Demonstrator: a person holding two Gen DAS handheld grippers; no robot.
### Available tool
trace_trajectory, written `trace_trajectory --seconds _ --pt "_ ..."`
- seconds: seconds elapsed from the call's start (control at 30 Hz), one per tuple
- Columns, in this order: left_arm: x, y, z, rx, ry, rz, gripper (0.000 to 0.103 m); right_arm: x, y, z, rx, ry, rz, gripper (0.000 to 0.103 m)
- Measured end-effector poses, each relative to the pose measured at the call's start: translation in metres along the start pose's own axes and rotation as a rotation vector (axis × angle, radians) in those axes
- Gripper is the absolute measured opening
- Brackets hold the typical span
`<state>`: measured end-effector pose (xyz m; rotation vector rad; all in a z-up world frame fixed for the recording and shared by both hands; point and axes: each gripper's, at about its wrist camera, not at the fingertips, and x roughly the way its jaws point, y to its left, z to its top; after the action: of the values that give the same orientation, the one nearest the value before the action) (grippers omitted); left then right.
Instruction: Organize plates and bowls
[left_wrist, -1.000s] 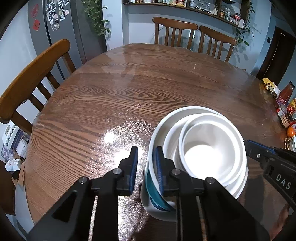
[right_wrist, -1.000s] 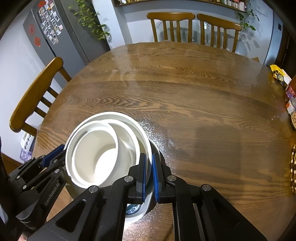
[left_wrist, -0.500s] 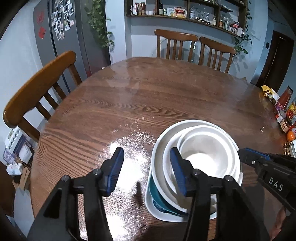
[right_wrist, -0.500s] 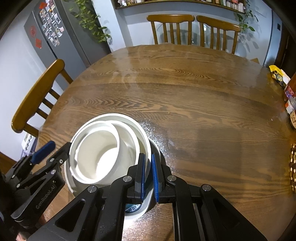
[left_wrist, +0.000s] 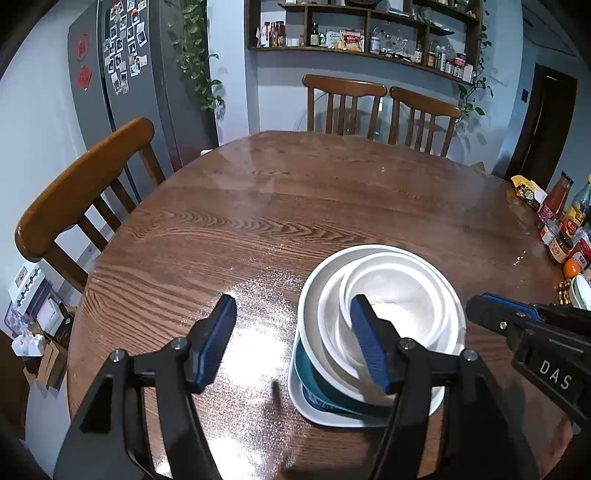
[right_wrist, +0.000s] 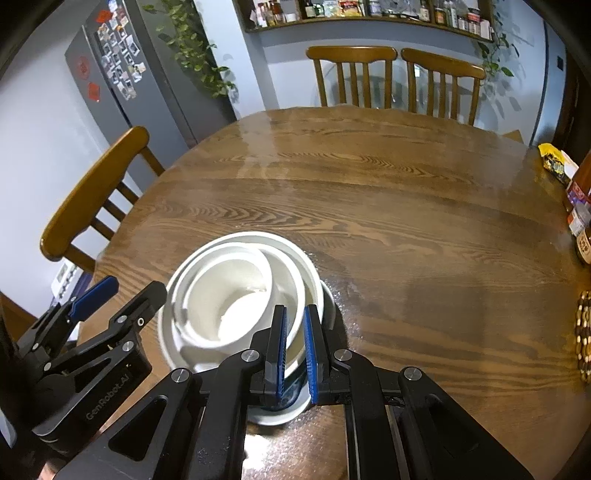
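My left tool has just been opening; its jaws stand wide apart, pressing on nothing, with its right finger masking part of the stack's near rim. The stack of white bowls sits on a white plate on the tabletop; a teal dish between them shows only as an edge. My right tool is clamped on the large bowl's rim, though its fingers hide the contact itself.

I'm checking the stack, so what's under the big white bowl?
Under the big white bowl sits a teal dish on a white plate. Anything deeper between them is covered.
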<state>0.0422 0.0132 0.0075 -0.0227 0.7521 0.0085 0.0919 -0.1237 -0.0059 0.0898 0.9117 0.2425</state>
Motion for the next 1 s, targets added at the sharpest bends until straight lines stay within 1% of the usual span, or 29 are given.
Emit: trace_trajectory --seconds 0.03,0.1,0.17,0.23,0.3,0.4,0.43,0.47,0.5,0.57,0.63,0.77,0.87,0.93,1.0 --pt "-0.002 0.0 -0.001 0.0 -0.005 0.0 0.075 -0.003 0.001 -0.002 -0.003 -0.005 0.003 0.011" --pt "-0.009 0.002 -0.004 0.002 -0.028 0.0 0.078 -0.008 0.003 -0.005 -0.012 -0.015 0.009 0.011" --pt "-0.016 0.003 -0.007 0.009 -0.046 0.004 0.079 -0.013 0.006 -0.009 -0.023 -0.024 0.018 0.011" --pt "-0.019 0.005 -0.009 0.009 -0.049 0.0 0.081 -0.017 0.007 -0.013 -0.023 -0.026 0.034 0.018" --pt "-0.023 0.007 -0.012 0.007 -0.053 -0.012 0.082 -0.022 0.007 -0.018 -0.025 -0.036 0.052 0.031" --pt "-0.027 0.007 -0.016 0.009 -0.055 -0.026 0.084 -0.028 0.011 -0.025 -0.045 -0.051 0.056 0.035" --pt "-0.029 0.007 -0.018 0.011 -0.058 -0.031 0.086 -0.03 0.012 -0.028 -0.054 -0.055 0.052 0.037" --pt "-0.03 0.005 -0.02 0.015 -0.063 -0.033 0.088 -0.031 0.014 -0.031 -0.065 -0.059 0.045 0.042" --pt "-0.03 0.005 -0.021 0.018 -0.067 -0.033 0.091 -0.033 0.016 -0.035 -0.076 -0.065 0.038 0.049" --pt "-0.031 0.005 -0.024 0.02 -0.067 -0.042 0.093 -0.036 0.019 -0.043 -0.09 -0.071 0.042 0.058" --pt "-0.032 0.006 -0.028 0.02 -0.061 -0.051 0.097 -0.039 0.02 -0.05 -0.1 -0.077 0.049 0.059" --pt "-0.037 0.003 -0.035 0.031 -0.071 -0.058 0.102 -0.041 0.018 -0.061 -0.108 -0.085 0.036 0.059" --pt "-0.042 0.003 -0.04 0.045 -0.089 -0.054 0.102 -0.043 0.016 -0.069 -0.103 -0.089 0.029 0.06" --pt "-0.042 0.004 -0.043 0.045 -0.083 -0.051 0.102 -0.044 0.013 -0.074 -0.099 -0.094 0.026 0.06" --pt "-0.044 0.006 -0.047 0.034 -0.082 -0.074 0.102 -0.048 0.012 -0.079 -0.105 -0.105 0.02 0.06"
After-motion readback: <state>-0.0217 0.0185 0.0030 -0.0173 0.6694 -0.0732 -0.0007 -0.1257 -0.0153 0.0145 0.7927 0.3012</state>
